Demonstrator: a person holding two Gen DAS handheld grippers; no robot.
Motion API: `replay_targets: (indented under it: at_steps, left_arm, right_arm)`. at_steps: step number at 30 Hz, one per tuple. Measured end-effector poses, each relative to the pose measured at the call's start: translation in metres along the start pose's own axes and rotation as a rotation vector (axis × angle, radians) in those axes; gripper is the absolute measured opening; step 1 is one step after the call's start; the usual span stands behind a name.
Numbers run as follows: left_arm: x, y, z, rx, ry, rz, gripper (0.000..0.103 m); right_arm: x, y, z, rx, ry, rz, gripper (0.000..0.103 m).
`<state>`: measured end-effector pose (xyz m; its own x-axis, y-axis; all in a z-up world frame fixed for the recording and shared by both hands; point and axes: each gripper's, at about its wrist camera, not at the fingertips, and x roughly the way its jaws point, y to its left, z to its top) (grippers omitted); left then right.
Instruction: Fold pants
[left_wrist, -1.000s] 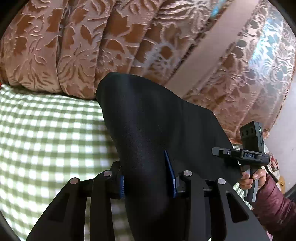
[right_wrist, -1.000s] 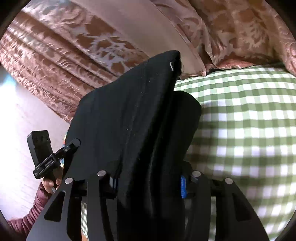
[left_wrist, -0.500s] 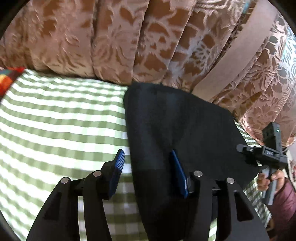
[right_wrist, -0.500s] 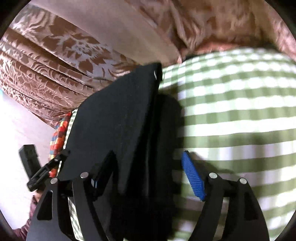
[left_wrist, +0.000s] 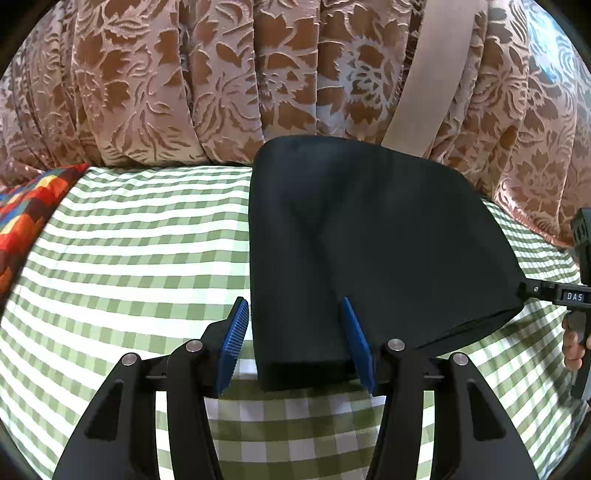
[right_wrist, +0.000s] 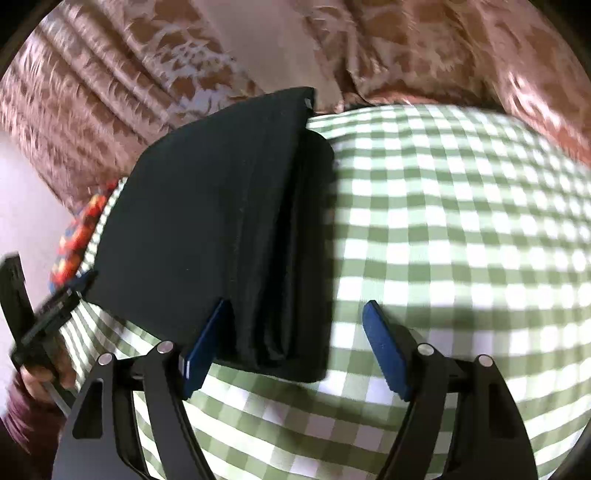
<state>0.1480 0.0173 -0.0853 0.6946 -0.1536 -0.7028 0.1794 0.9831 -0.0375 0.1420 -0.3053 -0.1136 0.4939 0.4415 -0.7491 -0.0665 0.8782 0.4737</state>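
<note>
The black pants (left_wrist: 369, 236) lie folded in a flat stack on the green checked cloth (left_wrist: 129, 240); they also show in the right wrist view (right_wrist: 221, 221). My left gripper (left_wrist: 293, 325) is open, its blue pads on either side of the stack's near left corner, not gripping. My right gripper (right_wrist: 295, 325) is open over the stack's near right corner, where the folded layers show at the edge. The right gripper's body shows at the right edge of the left wrist view (left_wrist: 569, 295); the left one shows at the left in the right wrist view (right_wrist: 48, 314).
A brown floral curtain (left_wrist: 221, 81) hangs close behind the far edge of the cloth. A multicoloured patterned cushion or cloth (left_wrist: 26, 210) lies at the left end. Checked cloth (right_wrist: 461, 221) stretches to the right of the pants.
Both grippers carried the held pants down onto the cloth, then opened and let go. The pants now lie flat and both grippers have drawn back a little.
</note>
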Motion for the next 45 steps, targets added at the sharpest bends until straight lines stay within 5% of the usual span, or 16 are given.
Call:
replay_targets:
  at_steps: [11,21,26,32,34,45]
  left_arm:
    - [-0.022,-0.007,-0.006,-0.034,-0.054,0.065,0.051]
    - [-0.044,-0.018,-0.01,0.0,-0.096,0.05,0.057]
    - [-0.032,-0.022,-0.015,0.003,-0.033,0.056,0.057]
    - [-0.06,-0.031,-0.019,-0.007,-0.107,0.04,0.057]
    - [-0.073,-0.034,-0.021,-0.016,-0.137,0.038,0.07]
    - [-0.114,-0.052,-0.045,-0.022,-0.171,0.114,0.084]
  right_arm:
    - [-0.015,0.017,-0.003,0.02,-0.052,-0.087,0.077]
    - [-0.026,0.032,-0.015,-0.027,-0.06,-0.177,0.086]
    - [-0.033,0.034,-0.026,-0.011,-0.071,-0.202,0.087]
    - [-0.062,0.05,-0.04,-0.014,-0.143,-0.202,0.087]
    - [-0.07,0.06,-0.047,-0.012,-0.17,-0.215,0.087]
    - [-0.085,0.124,-0.087,-0.093,-0.286,-0.319,0.096]
